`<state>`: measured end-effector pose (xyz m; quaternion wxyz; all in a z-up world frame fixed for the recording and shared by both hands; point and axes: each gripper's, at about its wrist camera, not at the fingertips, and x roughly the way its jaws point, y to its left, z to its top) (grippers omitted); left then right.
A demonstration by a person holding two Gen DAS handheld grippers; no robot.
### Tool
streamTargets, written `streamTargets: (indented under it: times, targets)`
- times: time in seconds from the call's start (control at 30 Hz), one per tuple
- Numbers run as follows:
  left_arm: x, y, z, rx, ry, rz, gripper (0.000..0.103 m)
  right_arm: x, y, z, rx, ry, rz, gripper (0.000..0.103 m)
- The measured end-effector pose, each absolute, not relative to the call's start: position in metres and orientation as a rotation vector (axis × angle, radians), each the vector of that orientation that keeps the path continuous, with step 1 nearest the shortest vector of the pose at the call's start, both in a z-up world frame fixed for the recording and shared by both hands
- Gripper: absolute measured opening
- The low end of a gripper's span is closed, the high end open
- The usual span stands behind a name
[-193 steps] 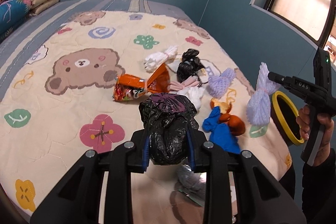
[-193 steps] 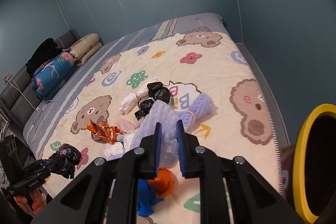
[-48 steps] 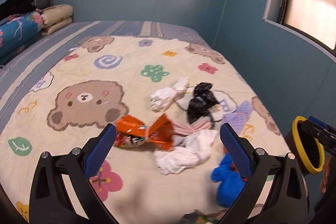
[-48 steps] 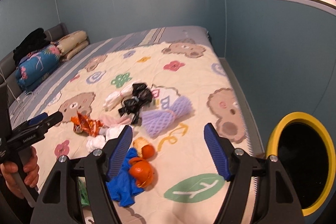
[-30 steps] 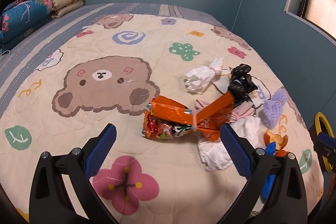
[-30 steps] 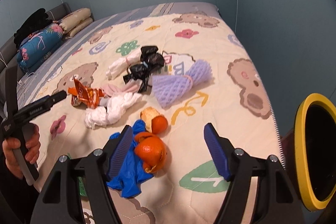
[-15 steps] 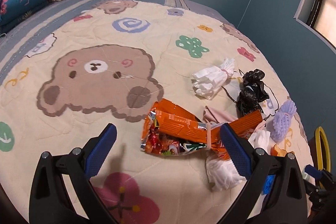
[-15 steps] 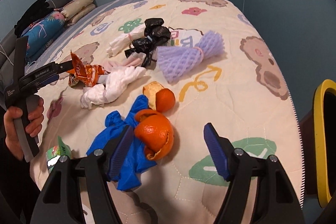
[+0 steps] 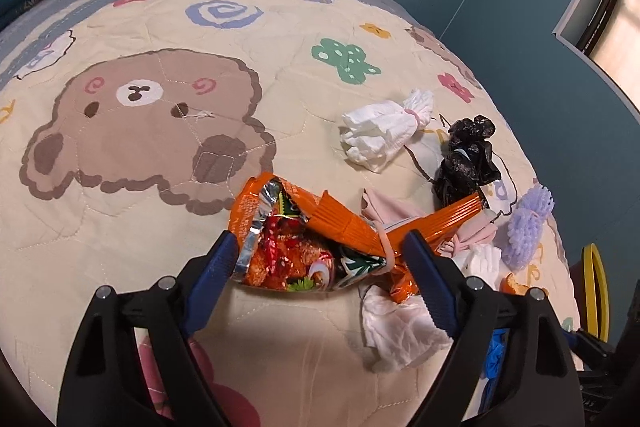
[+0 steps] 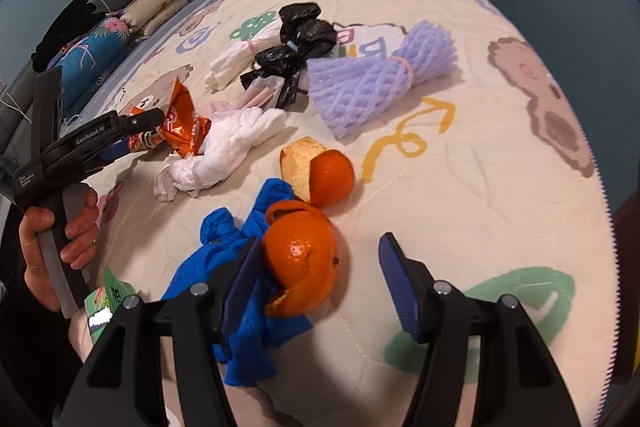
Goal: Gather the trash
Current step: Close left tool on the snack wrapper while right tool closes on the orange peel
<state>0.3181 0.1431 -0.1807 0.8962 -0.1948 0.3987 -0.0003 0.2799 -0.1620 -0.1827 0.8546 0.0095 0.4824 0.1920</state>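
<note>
Two grippers over bed (image 9: pixel 120 211). Your left gripper (image 9: pixel 316 259): jaws open, just been closing, straddling orange snack wrapper (image 9: pixel 304 243). Your right gripper (image 10: pixel 316 271): jaws open, closing, orange peel (image 10: pixel 300 263) between them, touching left pad, atop blue glove (image 10: pixel 240 291).

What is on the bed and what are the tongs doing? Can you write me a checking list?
Surface: bed quilt with bears, flowers and swirls.
Job's things: orange snack bag, orange peel on a blue glove, second peel piece, purple foam net, black bag bundle, white tissue bundles, pink scrap, green packet at the bed's edge.
Clutter: folded bedding at the far end.
Tongs: left tongs open around the snack bag, jaws just closing; right tongs open around the orange peel, jaws just closing.
Cables: thin white cord by the headboard.
Surroundings: blue walls, window, yellow-rimmed bin beside the bed.
</note>
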Motion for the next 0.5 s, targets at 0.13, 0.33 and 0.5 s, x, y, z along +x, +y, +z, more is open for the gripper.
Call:
streamTargets:
  times: [0.13, 0.33, 0.5]
  targets:
    - [0.326, 0.138, -0.182, -0.384, 0.84, -0.001, 0.068, 0.28, -0.152, -0.187, 0.014, 1.034, 0.436, 0.039]
    - [0.326, 0.135, -0.182, -0.363, 0.83, 0.014, 0.053, 0.278, -0.15, -0.188, 0.01, 1.035, 0.435, 0.034]
    - [0.323, 0.132, -0.178, -0.336, 0.816, 0.02, 0.041, 0.277, -0.152, -0.186, 0.021, 1.029, 0.428, 0.03]
